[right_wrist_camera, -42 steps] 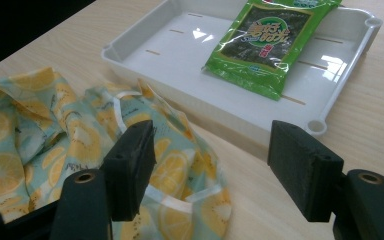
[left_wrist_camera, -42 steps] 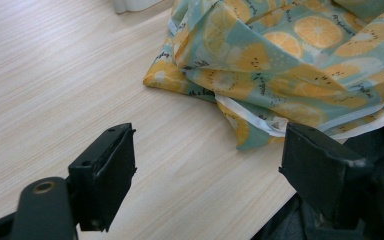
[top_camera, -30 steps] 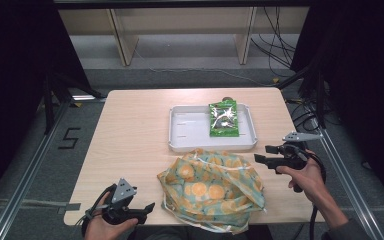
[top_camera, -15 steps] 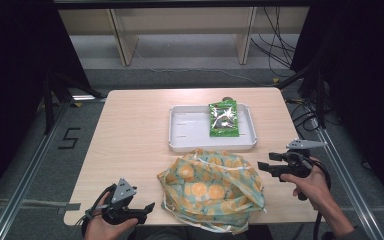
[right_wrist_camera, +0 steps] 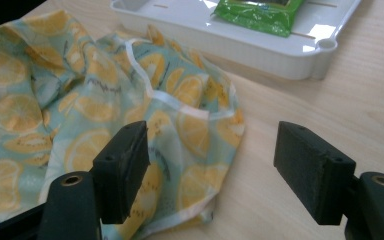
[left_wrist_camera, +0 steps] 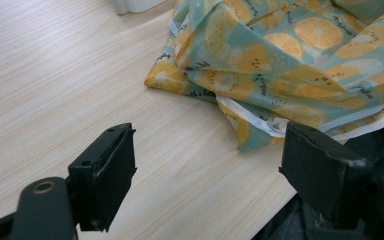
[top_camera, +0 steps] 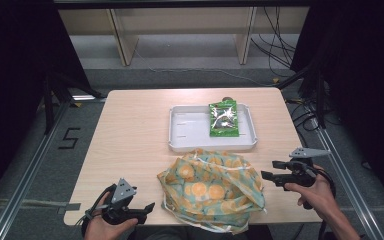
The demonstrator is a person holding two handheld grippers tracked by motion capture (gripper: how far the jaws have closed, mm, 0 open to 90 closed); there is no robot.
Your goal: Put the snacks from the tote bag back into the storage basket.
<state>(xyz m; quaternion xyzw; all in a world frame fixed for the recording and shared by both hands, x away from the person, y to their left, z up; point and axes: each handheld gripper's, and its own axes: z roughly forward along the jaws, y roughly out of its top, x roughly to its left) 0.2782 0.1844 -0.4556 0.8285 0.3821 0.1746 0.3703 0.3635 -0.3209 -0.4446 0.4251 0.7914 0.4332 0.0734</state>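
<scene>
Right gripper (top_camera: 268, 170): jaws spread wide, nothing between them, having just been opening a little further; they point left at the right edge of the lemon-print cloth bag (top_camera: 212, 190), near but not touching. Left gripper (top_camera: 147, 209): jaws likewise spread and empty, just beside the bag's near-left corner. The bag lies crumpled at the table's near edge, its white-trimmed mouth (right_wrist_camera: 167, 100) slack. Beyond it, a white tray (top_camera: 180, 142) holds a green packet (top_camera: 223, 118). Likely risks: a jaw closing on several folded layers pinches the mouth shut; thin fabric slips from the pads; a pull drags the bag off the near edge.
</scene>
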